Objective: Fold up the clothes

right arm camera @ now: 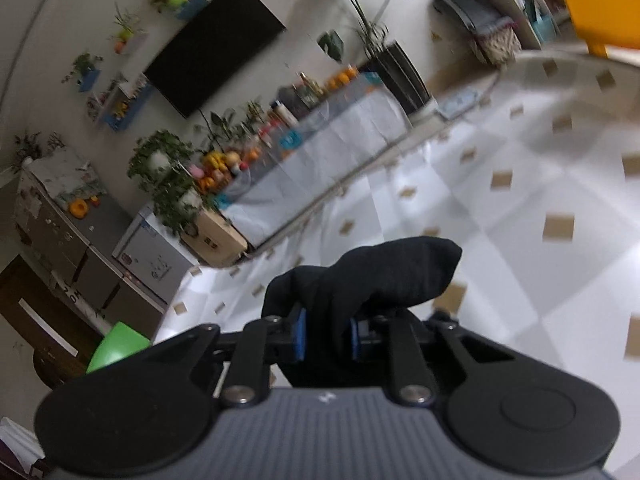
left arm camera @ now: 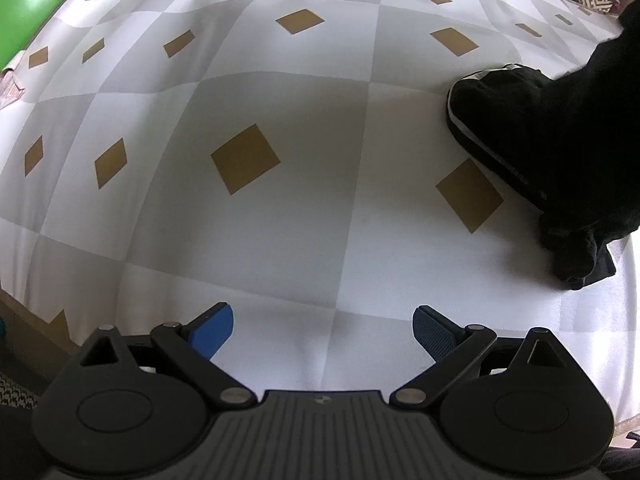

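Pickup step, looks like. Black garment (right arm camera: 360,280) clamped in right gripper (right arm camera: 328,338), bunch of it held above checked cloth (right arm camera: 520,208); rest draped at cloth's right edge. Left gripper (left arm camera: 322,334) held wide apart, nothing gripped. Next, probably: free edge to be caught by left, garment spread flat before folding.

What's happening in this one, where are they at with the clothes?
A person with a handheld gripper in each hand is starting on a black garment that lies bunched on a table covered by a white-and-grey checked cloth. The right gripper is shut on a fold of the black fabric, which bulges out beyond its blue pads. The left gripper points down at bare cloth beside the garment, jaws open and holding nothing. No fold is made yet.
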### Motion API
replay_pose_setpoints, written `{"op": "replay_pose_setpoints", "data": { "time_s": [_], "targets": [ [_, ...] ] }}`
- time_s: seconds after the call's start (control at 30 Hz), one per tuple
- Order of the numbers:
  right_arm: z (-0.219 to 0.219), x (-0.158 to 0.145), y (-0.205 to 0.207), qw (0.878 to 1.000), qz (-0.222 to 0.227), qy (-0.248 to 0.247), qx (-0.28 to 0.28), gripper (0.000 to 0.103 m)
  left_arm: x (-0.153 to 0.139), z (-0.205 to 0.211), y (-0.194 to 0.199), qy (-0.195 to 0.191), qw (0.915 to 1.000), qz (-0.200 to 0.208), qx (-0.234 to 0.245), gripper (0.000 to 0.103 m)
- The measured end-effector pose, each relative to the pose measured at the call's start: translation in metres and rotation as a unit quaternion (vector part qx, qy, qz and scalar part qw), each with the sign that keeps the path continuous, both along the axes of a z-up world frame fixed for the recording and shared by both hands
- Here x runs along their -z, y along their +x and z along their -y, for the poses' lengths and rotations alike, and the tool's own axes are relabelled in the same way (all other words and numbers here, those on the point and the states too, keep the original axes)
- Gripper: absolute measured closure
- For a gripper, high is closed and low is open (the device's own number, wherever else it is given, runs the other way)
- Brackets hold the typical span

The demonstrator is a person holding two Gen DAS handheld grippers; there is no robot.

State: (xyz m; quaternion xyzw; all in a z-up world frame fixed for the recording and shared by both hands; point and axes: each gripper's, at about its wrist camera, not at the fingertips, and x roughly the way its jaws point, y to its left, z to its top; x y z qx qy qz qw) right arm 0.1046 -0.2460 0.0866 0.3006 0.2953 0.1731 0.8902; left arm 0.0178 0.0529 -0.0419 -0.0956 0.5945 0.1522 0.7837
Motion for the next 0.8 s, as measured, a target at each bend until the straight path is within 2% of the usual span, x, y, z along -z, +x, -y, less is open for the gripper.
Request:
{"op": "replay_pose_setpoints", "data": {
  "time_s": [0.13,0.3,0.5,0.8],
  "targets": [
    [0.022,-0.011,-0.004,1.0,0.021,0.012,0.016,0.086,-0.001,0.005,0.001,0.002,1.0,0.002,0.009,0.006],
    [0.034,-0.001,-0.003,1.0,0.0,0.021,0.023,0.085,-0.01,0.014,0.002,-0.007,0.9995,0.019,0.025,0.006],
    [0.027,-0.003,-0.002,0.999,0.018,0.021,-0.019,0.085,-0.033,0.043,0.006,0.004,0.9952,0.06,0.077,0.006],
    [0.032,-0.005,-0.005,0.996,0.026,0.076,-0.049,0.085,-0.069,0.093,0.015,-0.006,0.9844,0.116,0.133,0.006]
  ]
}}
